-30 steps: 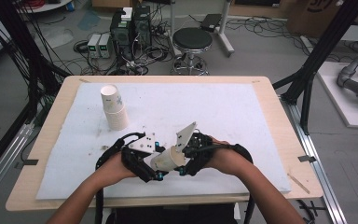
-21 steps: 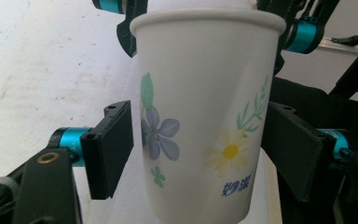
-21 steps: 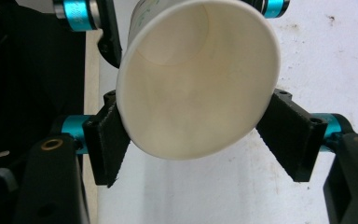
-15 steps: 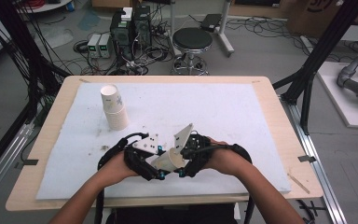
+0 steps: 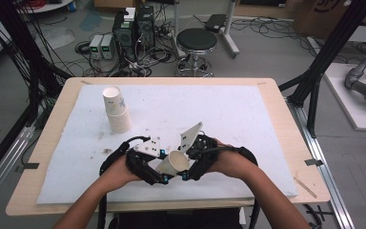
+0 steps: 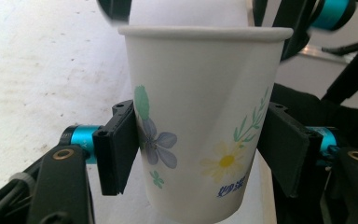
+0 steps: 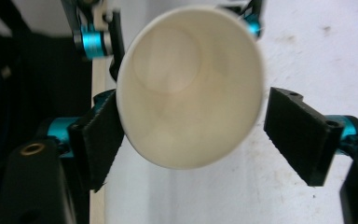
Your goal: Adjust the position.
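Gripping paper cup (image 6: 200,126): left gripper (image 6: 205,154) fingers clamped | right gripper (image 7: 191,135) fingers just opened, released

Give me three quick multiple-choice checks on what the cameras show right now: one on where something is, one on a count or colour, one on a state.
1. Where is the stack of cups?
A. far left of the white mat
B. near right corner
C. on the stool

2. What is printed on the held cup?
A. red stripes
B. flowers
C. nothing

3. How do the left tongs stand?
A. wide open, clear of the cup
B. pads pressed on the cup
C. closed on nothing

Answers: 1 A, the high view shows it at the mat's far left. 2 B, purple and yellow flowers show on its side. 3 B, both pads touch the cup's wall.
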